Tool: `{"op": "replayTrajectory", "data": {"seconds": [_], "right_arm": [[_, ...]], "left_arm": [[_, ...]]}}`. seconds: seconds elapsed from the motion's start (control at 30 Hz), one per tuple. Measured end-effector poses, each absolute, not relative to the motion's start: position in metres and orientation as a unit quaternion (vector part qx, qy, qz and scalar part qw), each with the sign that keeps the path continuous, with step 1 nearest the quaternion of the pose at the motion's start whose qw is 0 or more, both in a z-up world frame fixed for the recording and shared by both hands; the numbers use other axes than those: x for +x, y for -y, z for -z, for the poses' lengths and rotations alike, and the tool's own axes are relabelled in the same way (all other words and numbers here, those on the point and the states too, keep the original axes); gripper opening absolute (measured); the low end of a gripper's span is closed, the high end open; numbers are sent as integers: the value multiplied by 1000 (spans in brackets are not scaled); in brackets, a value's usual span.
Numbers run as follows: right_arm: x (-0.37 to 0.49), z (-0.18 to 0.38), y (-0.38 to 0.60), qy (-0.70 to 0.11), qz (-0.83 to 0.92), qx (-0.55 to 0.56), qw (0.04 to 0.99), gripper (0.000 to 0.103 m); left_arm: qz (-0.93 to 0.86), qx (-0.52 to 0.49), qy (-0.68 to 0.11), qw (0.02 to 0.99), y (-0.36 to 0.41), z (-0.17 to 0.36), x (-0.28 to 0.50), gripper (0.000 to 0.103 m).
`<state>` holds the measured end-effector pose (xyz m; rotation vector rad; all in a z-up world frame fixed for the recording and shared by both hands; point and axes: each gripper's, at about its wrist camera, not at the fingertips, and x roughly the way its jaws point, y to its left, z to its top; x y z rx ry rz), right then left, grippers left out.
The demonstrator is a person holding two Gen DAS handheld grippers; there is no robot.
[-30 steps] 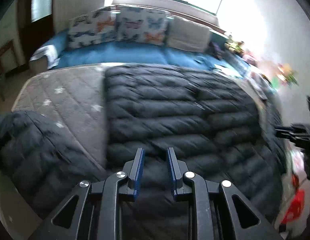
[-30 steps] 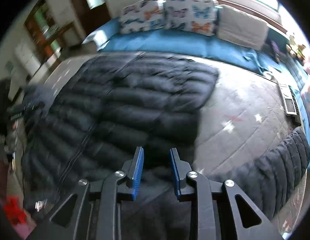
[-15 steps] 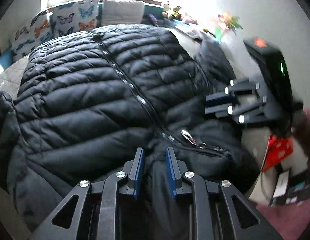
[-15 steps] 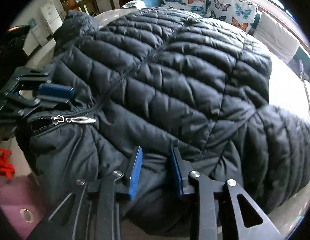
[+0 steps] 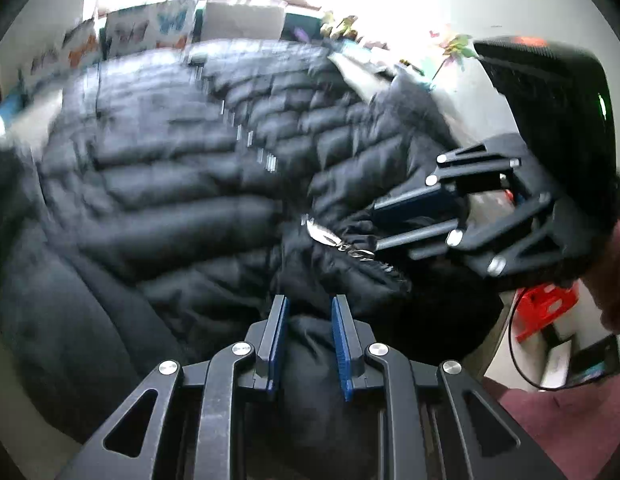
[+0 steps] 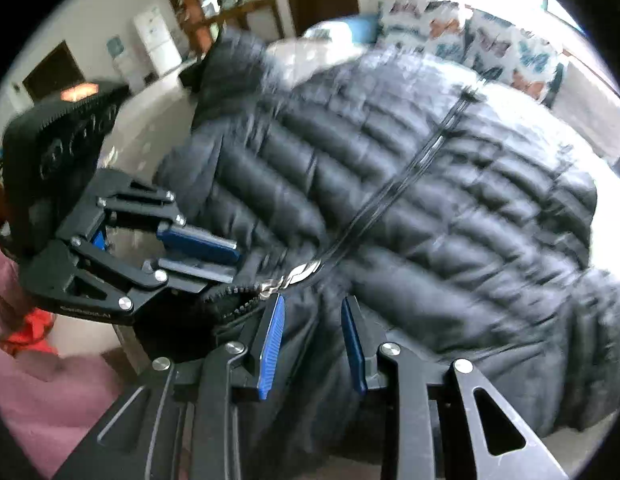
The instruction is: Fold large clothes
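Black puffer jacket [image 5: 182,184] lay zipped across a bed; the left gripper [image 5: 308,320] and right gripper [image 6: 312,320] each pinched bunched fabric beside its zipper pull [image 6: 298,272].

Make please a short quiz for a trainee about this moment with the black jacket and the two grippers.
1. True or false: the zipper on the jacket is closed along most of its length.
2. What does the left gripper have between its blue pads: A) a pillow, B) a fold of jacket fabric, C) nothing?
3. Which metal part lies just in front of the right gripper?

Key
1. True; it gapes only at the near end.
2. B.
3. The zipper pull.
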<state>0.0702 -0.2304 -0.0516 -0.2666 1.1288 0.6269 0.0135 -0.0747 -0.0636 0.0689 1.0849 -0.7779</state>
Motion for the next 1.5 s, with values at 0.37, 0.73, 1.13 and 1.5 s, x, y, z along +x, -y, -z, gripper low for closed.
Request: {"op": "replayTrajectory", "data": {"seconds": [0.37, 0.73, 1.13, 1.5], "right_arm": [[79, 12, 216, -464, -307, -136, 820, 33], [82, 59, 183, -507, -324, -164, 782, 59], [87, 60, 186, -517, -334, -144, 775, 63], [89, 60, 184, -521, -334, -140, 773, 65]], "left_arm": [[266, -111, -465, 837, -38, 14, 42, 28], [56, -404, -373, 833, -258, 3, 121, 77], [-1, -599, -332, 729, -353, 69, 186, 77], [-11, -642, -309, 702, -400, 87, 222, 68]]}}
